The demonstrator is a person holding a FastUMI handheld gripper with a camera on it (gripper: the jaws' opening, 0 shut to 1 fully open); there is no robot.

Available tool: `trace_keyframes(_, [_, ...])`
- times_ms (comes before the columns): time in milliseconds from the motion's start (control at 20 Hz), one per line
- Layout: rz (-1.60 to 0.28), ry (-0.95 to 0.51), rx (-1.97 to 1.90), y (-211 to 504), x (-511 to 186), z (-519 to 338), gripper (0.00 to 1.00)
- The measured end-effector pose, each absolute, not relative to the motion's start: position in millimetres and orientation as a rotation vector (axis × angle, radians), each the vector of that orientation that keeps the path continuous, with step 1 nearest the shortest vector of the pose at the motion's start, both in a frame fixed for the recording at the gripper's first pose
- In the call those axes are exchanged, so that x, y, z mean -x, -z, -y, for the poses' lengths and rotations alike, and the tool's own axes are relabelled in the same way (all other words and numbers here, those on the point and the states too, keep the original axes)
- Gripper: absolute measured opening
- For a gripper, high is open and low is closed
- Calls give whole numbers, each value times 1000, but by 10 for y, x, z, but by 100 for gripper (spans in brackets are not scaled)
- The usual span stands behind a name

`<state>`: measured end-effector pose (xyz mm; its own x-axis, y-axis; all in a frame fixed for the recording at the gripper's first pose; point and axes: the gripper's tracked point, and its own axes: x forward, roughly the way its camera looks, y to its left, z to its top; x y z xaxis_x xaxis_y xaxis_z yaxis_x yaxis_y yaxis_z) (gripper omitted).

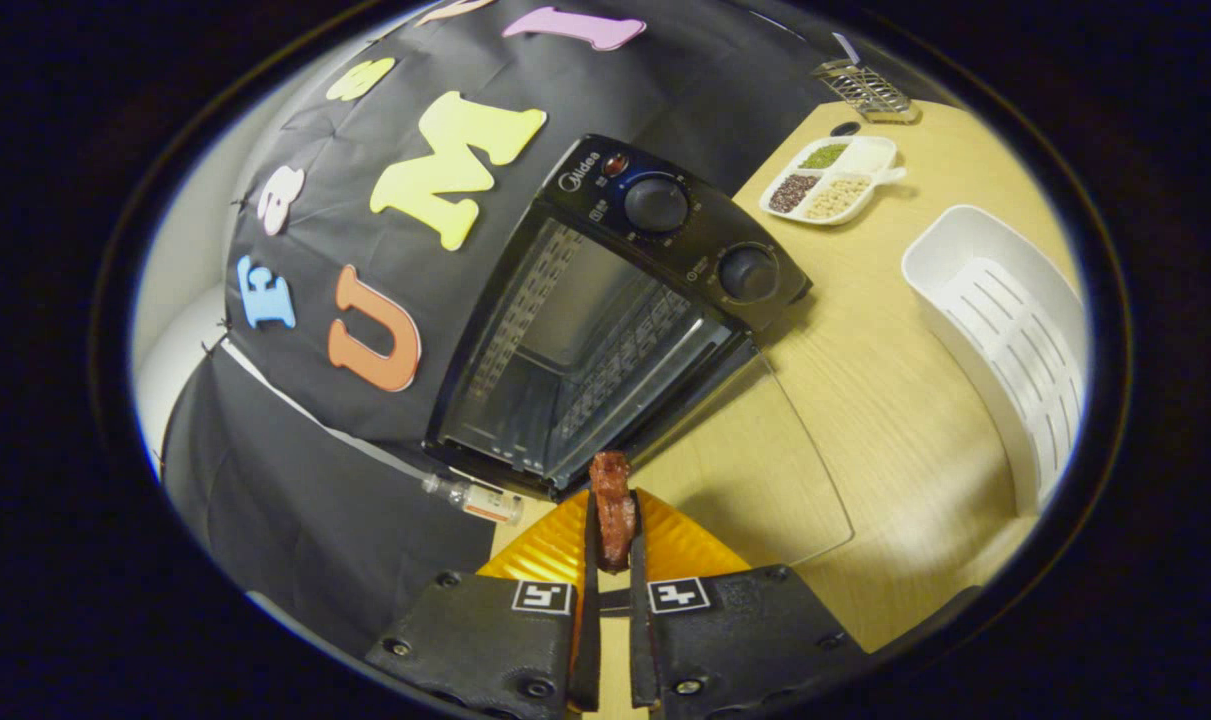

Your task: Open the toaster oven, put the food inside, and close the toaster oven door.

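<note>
In the gripper view, the gripper (613, 545) has its two fingers drawn nearly together, both pressing on a reddish-brown piece of food (612, 505) pinched between them. The food is a narrow strip whose long axis runs along the fingers, its free end sticking out past the fingertips and pointing toward 12 o'clock, at the toaster oven (605, 310). Under the fingers lies a ribbed yellow-orange plate (685, 545) on the wooden table (885, 400). The oven stands just beyond the food, tilted in this view, with its clear glass door (765, 470) folded down flat over the table at about 1 o'clock from the fingertips, leaving the cavity open and its wire rack showing. Two dark knobs (655, 204) sit on the oven's control panel. A small glass vial (475, 498) lies at 10 o'clock from the fingertips, beside the oven's lower corner. Farther off at 1 o'clock rests a white divided dish (835, 180) of grains, a metal rack (865, 88) beyond it, and a white slotted basket (1005, 340) at 2 o'clock.
</note>
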<state>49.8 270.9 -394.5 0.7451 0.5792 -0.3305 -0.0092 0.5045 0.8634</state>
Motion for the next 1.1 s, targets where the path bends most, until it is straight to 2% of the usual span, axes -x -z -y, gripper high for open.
trace_keyframes(450, [-626,-387,-1048,3691,-654,-2734,14])
trace_keyframes(1100, [-488,-211,-1278,3472,-1868,-2943,14])
